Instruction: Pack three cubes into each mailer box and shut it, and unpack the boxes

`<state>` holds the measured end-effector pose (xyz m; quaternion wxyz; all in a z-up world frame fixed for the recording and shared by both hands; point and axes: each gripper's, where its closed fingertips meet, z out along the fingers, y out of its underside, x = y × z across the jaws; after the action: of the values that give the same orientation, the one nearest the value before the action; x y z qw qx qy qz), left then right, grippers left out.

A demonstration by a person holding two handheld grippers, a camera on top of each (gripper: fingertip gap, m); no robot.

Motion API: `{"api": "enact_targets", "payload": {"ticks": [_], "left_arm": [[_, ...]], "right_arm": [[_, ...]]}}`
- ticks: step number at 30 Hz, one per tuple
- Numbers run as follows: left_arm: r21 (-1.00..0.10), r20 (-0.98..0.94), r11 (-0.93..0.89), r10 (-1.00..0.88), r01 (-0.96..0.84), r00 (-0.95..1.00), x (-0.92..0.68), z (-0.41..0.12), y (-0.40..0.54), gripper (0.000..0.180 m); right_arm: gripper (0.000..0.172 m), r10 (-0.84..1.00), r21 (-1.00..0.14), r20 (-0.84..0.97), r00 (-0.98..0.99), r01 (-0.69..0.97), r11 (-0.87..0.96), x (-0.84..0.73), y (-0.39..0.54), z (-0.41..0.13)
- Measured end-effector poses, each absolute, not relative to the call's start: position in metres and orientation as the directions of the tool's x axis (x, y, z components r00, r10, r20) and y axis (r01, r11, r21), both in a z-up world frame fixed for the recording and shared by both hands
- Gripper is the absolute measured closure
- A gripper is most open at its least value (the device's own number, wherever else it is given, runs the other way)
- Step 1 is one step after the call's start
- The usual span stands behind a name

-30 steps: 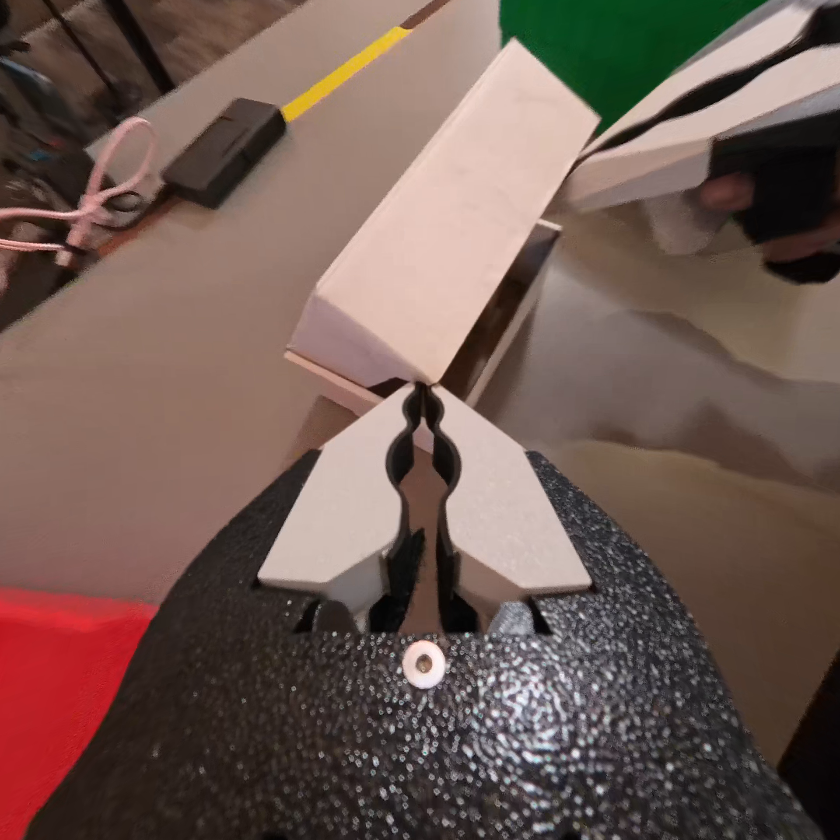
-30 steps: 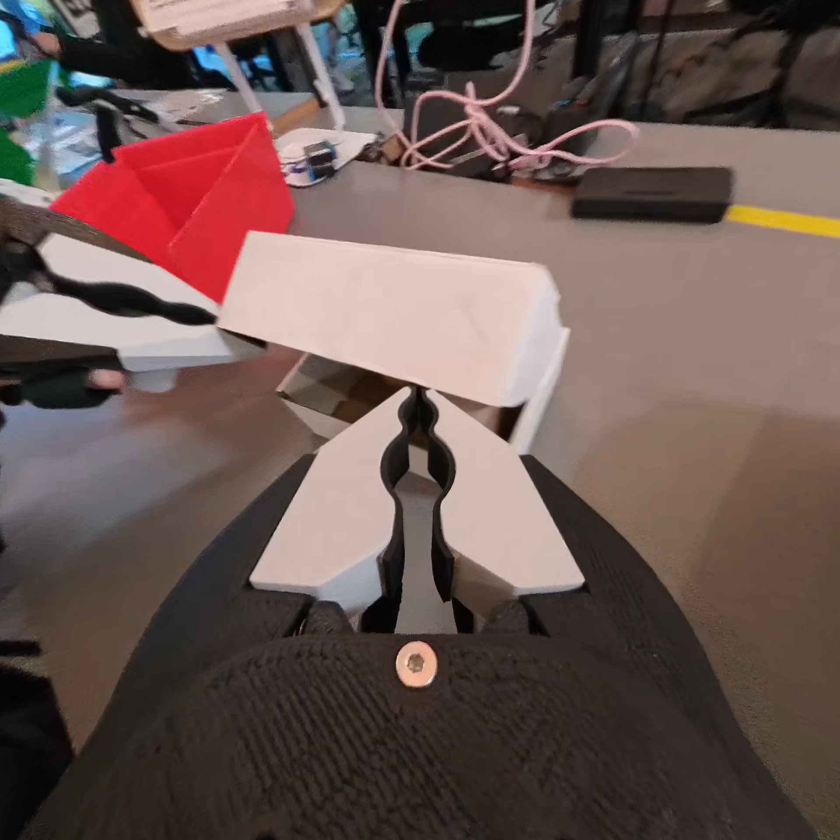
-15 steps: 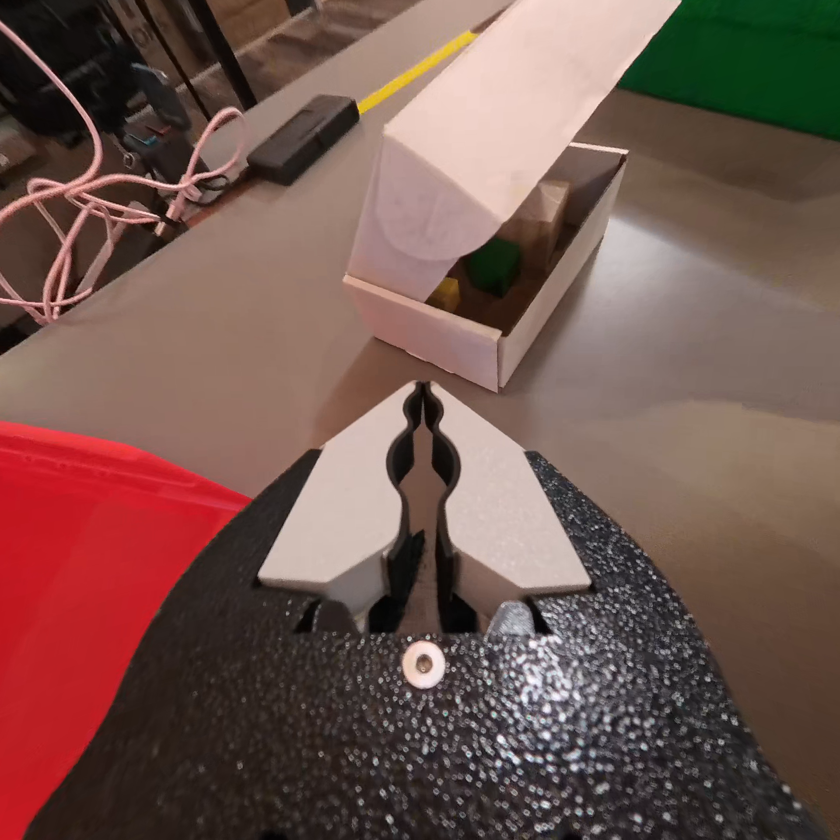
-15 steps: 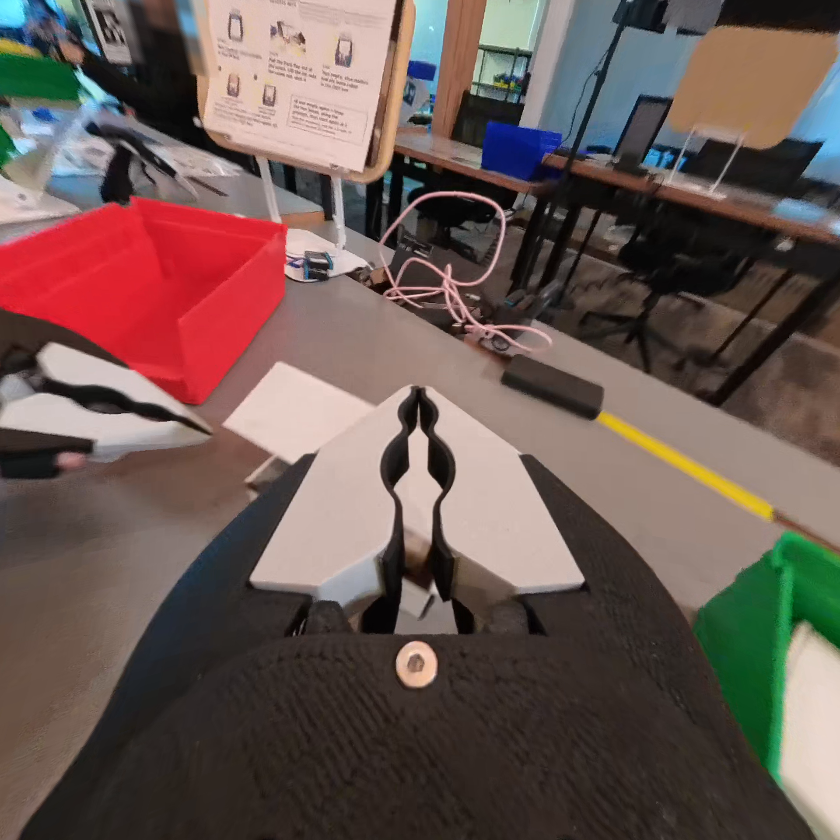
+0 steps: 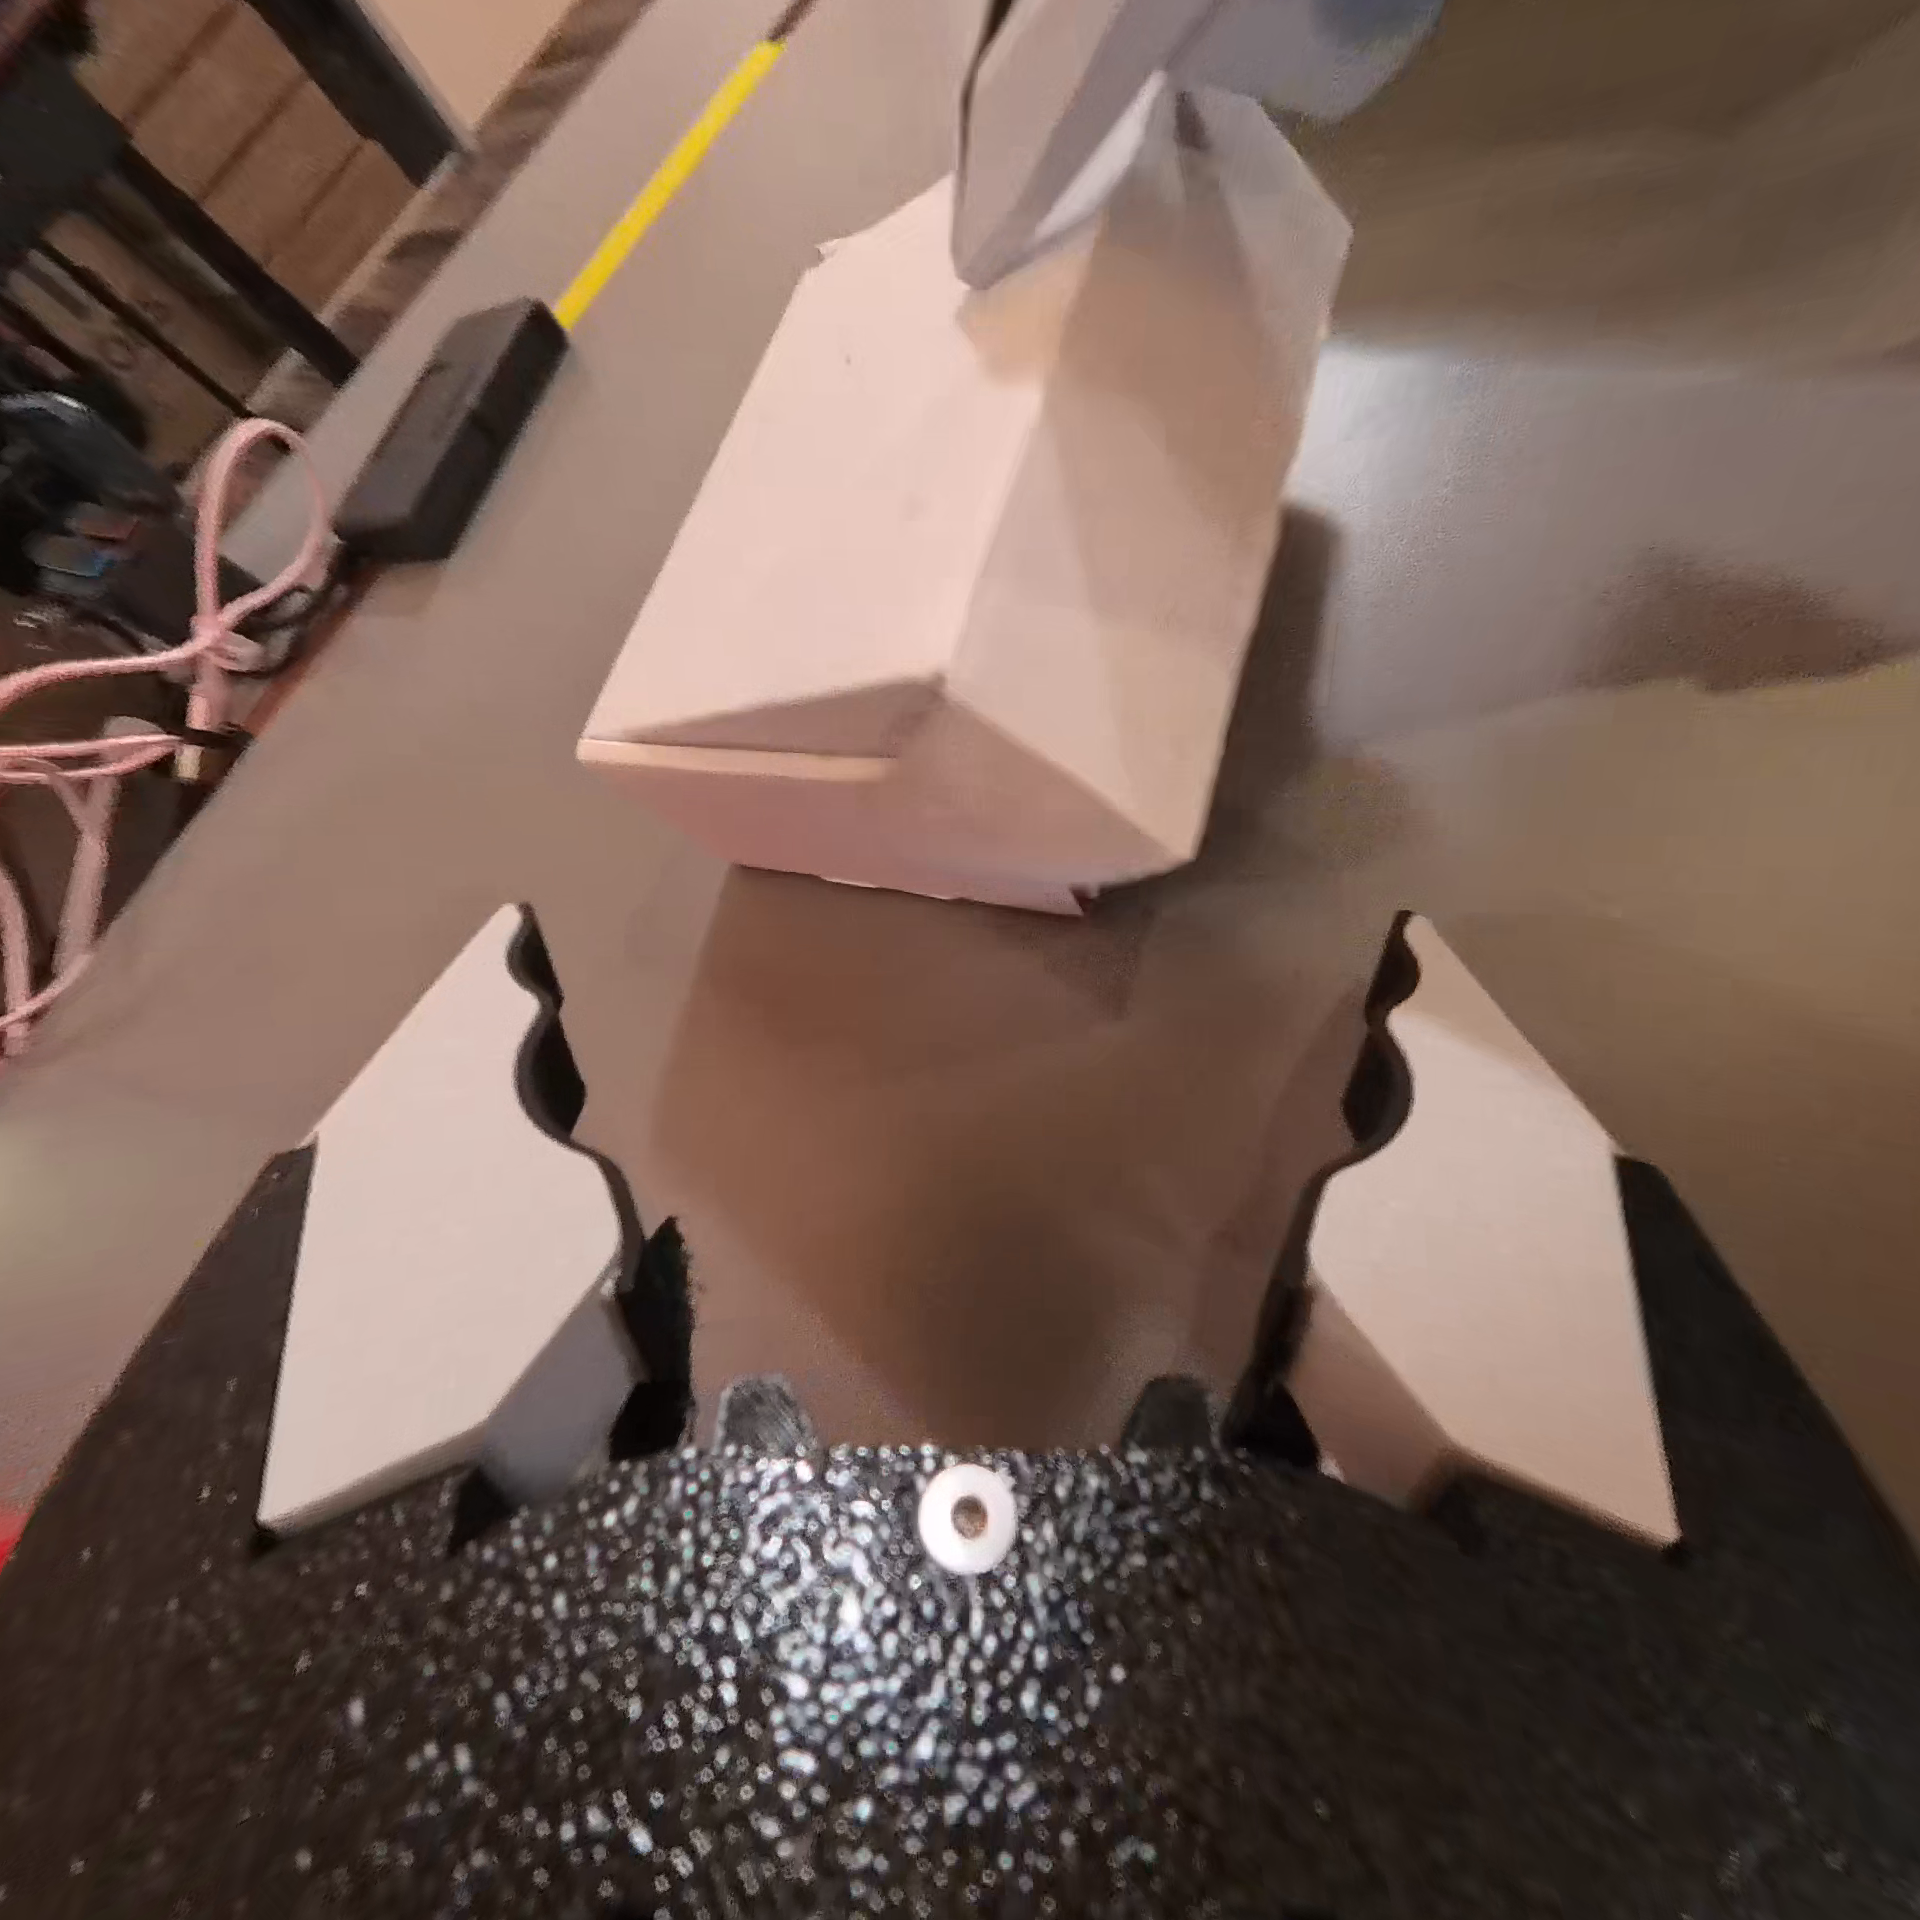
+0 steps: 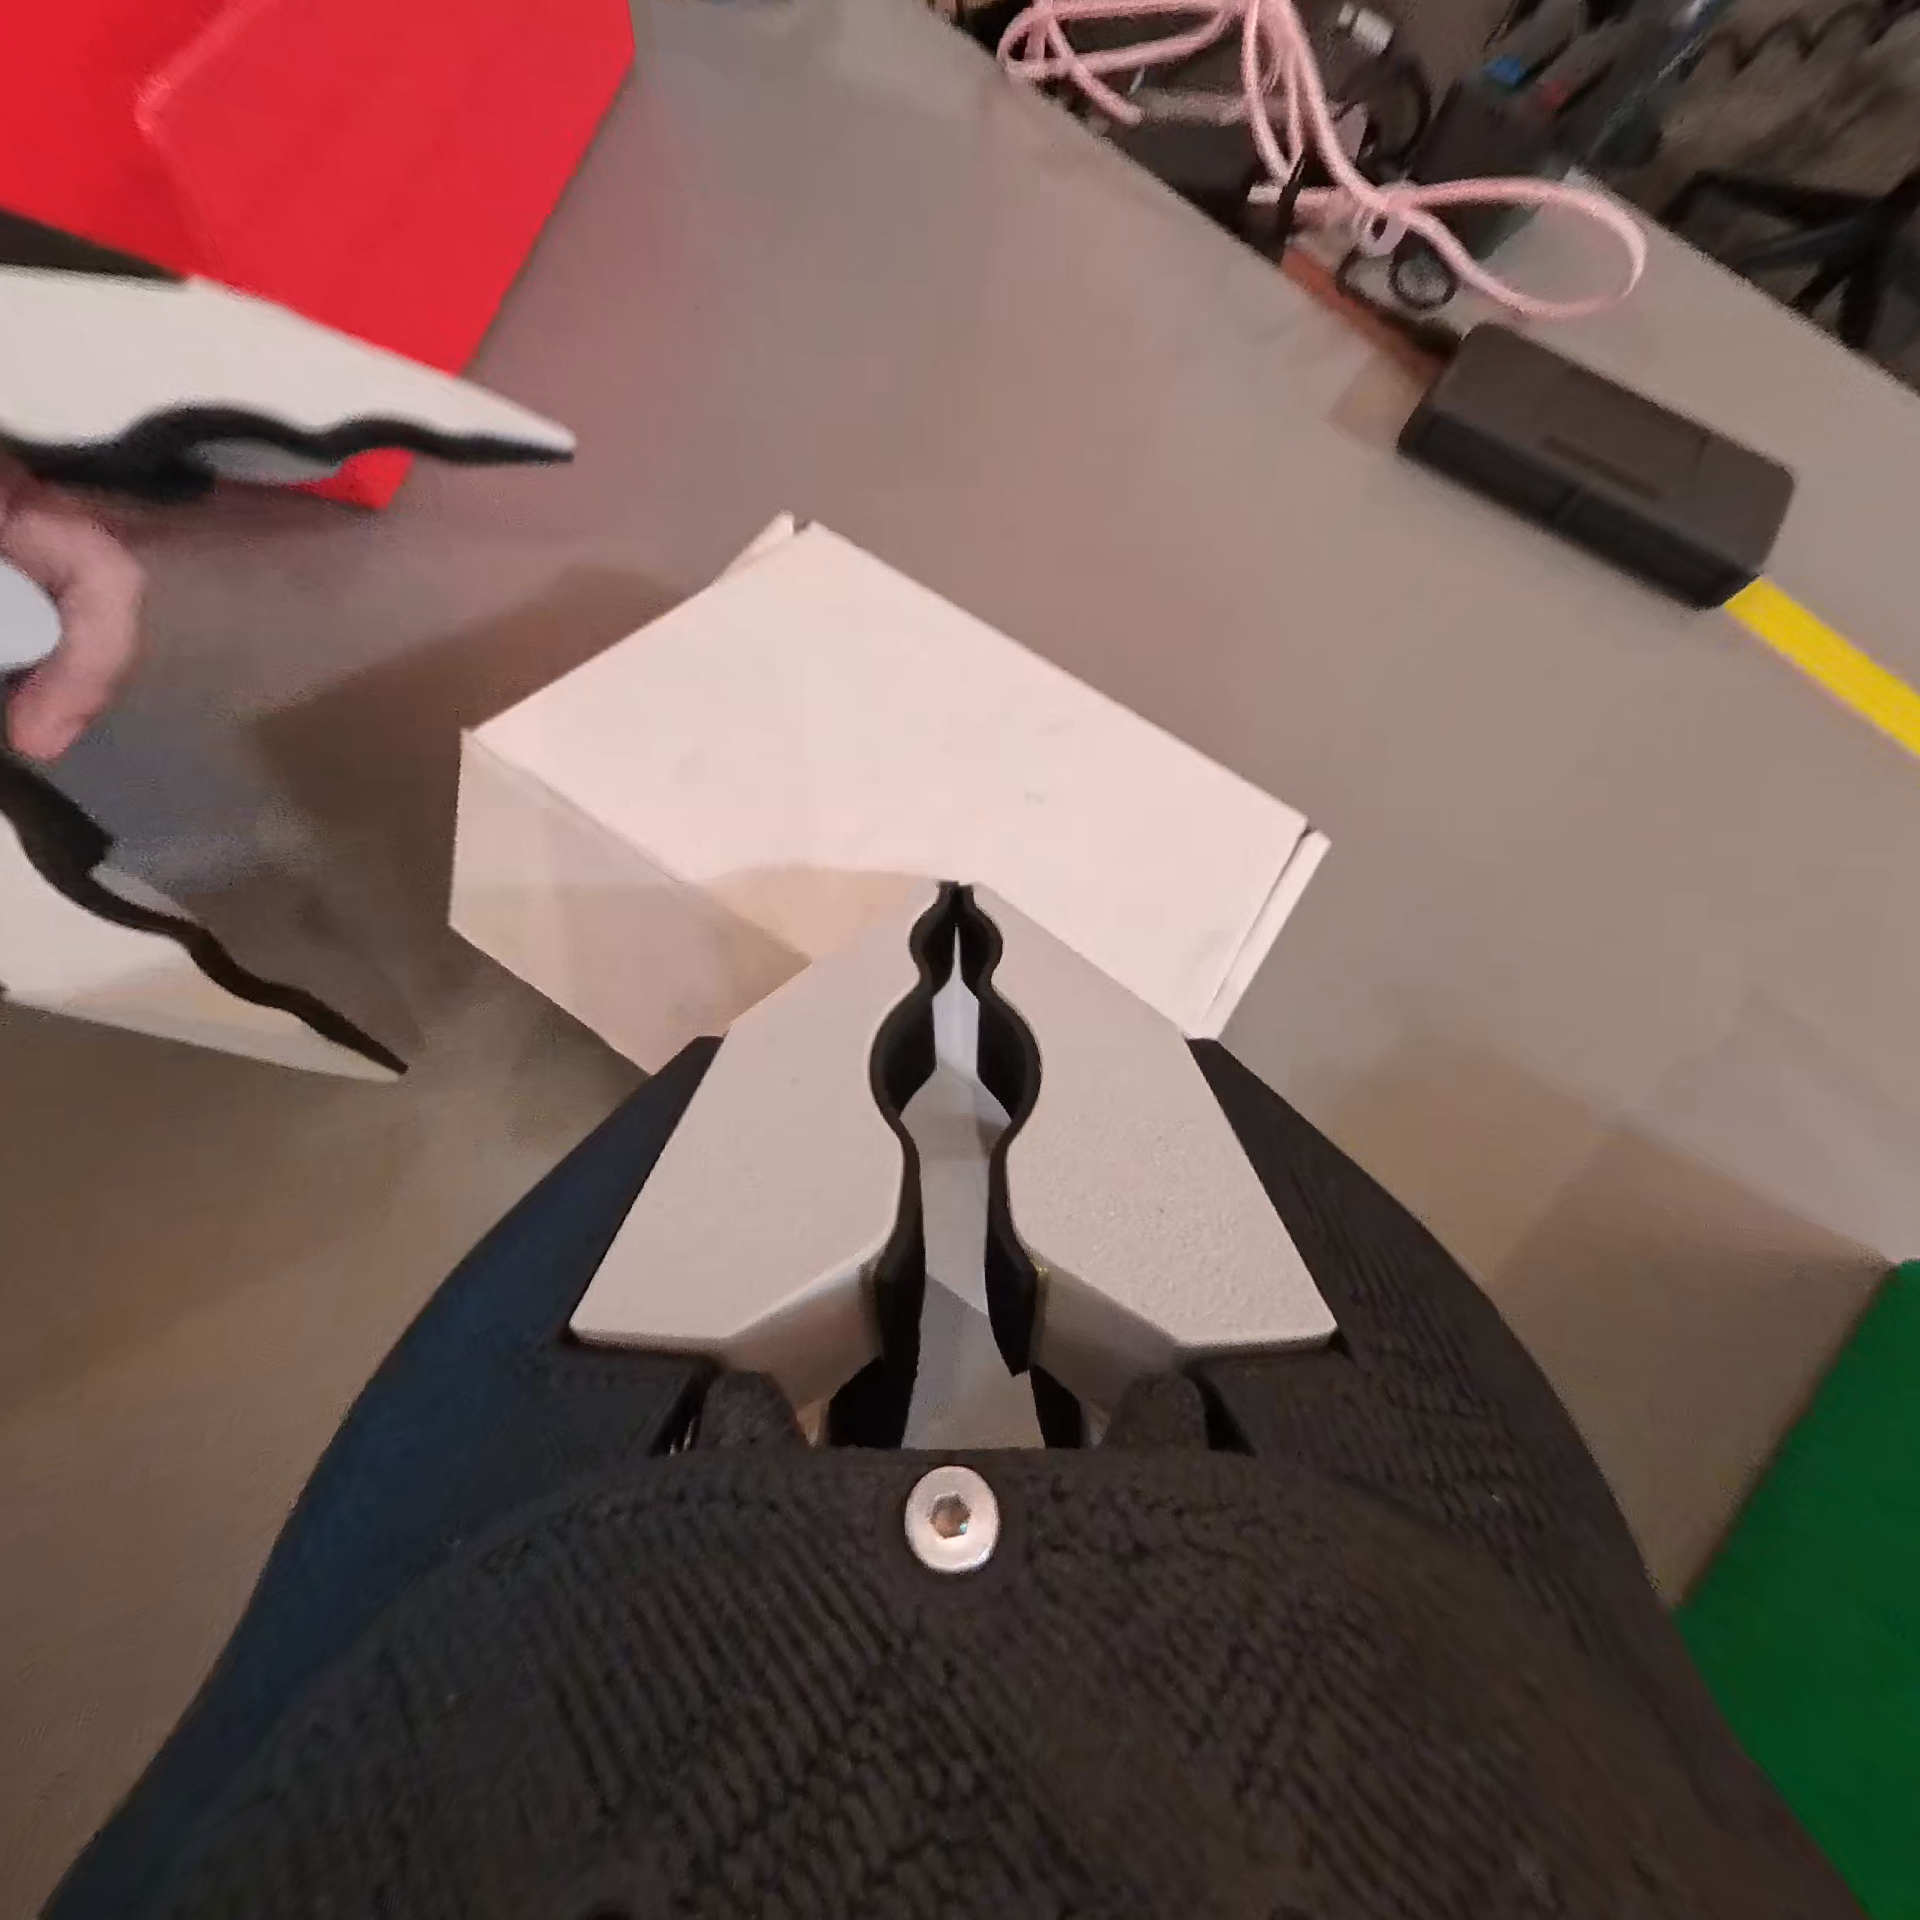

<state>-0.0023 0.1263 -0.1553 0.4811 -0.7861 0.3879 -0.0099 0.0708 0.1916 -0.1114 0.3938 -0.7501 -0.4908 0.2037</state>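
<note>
Gripper (image 6: 954,891) above white box (image 6: 831,717)

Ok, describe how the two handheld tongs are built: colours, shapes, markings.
Both match. The left tongs have two pale grey wedge-shaped fingers with wavy black inner pads, set in a black speckled, glittery body with a white-ringed screw at its centre. The right tongs have the same grey fingers and black pads, in a black ridged body with a silver hex screw. No cables or markings show on either.

The closed white mailer box (image 6: 831,748) hides its contents, the red bin (image 6: 343,187) and green bin (image 6: 1829,1558) are cut off at the right wrist view's edges, and the left wrist view is motion-blurred.
</note>
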Motion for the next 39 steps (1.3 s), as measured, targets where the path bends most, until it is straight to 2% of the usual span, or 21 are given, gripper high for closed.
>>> {"api": "enact_targets", "payload": {"ticks": [3,8,11,14,16,17,18,24,28,33,37,39], "left_arm": [[-0.78,-0.297,-0.246,-0.663,-0.575,0.687,0.003,-0.161,0.137,0.024],[-0.713,-0.355,-0.223,-0.702,-0.665,0.617,0.001,-0.167,0.151,0.022],[-0.726,-0.289,-0.237,-0.747,-0.646,0.599,0.002,-0.171,0.146,0.022],[-0.748,-0.266,-0.232,-0.753,-0.622,0.601,0.001,-0.174,0.14,0.022],[-0.756,-0.258,-0.228,-0.758,-0.614,0.6,0.003,-0.174,0.137,0.022],[-0.758,-0.259,-0.225,-0.758,-0.612,0.599,0.004,-0.174,0.137,0.022],[-0.762,-0.264,-0.216,-0.758,-0.611,0.597,0.006,-0.174,0.138,0.022],[-0.789,-0.268,-0.212,-0.726,-0.577,0.634,0.003,-0.171,0.16,0.021],[-0.792,-0.232,-0.222,-0.752,-0.568,0.617,0.006,-0.174,0.165,0.021],[-0.802,-0.191,-0.212,-0.794,-0.558,0.577,0.012,-0.176,0.165,0.021],[-0.805,-0.199,-0.209,-0.786,-0.555,0.585,0.011,-0.175,0.165,0.022],[-0.808,-0.206,-0.211,-0.773,-0.549,0.601,0.009,-0.173,0.164,0.023]], "right_arm": [[0.172,0.896,-0.777,0.099,0.433,0.596,-0.203,0.072,0.189,-0.126],[0.172,0.906,-0.8,0.12,0.406,0.581,-0.154,0.073,0.189,-0.126],[0.172,0.899,-0.885,0.164,0.407,0.463,-0.049,0.076,0.193,-0.103],[0.123,0.863,-0.936,0.266,0.429,0.328,0.126,0.093,0.198,-0.068],[0.088,0.883,-0.931,0.316,0.346,0.295,0.217,0.1,0.187,-0.064],[0.074,0.908,-0.927,0.325,0.266,0.279,0.25,0.1,0.176,-0.067],[0.07,0.924,-0.923,0.332,0.191,0.267,0.276,0.101,0.164,-0.071],[0.061,0.909,-0.874,0.41,0.075,0.318,0.368,0.101,0.15,-0.091],[0.063,0.893,-0.811,0.451,-0.011,0.414,0.414,0.092,0.14,-0.117],[0.07,0.709,-0.588,0.705,-0.032,0.532,0.609,0.083,0.151,-0.132],[0.092,0.485,-0.338,0.872,-0.073,0.627,0.702,0.076,0.166,-0.142],[0.101,0.414,-0.253,0.904,-0.107,0.646,0.72,0.072,0.169,-0.149]]}}
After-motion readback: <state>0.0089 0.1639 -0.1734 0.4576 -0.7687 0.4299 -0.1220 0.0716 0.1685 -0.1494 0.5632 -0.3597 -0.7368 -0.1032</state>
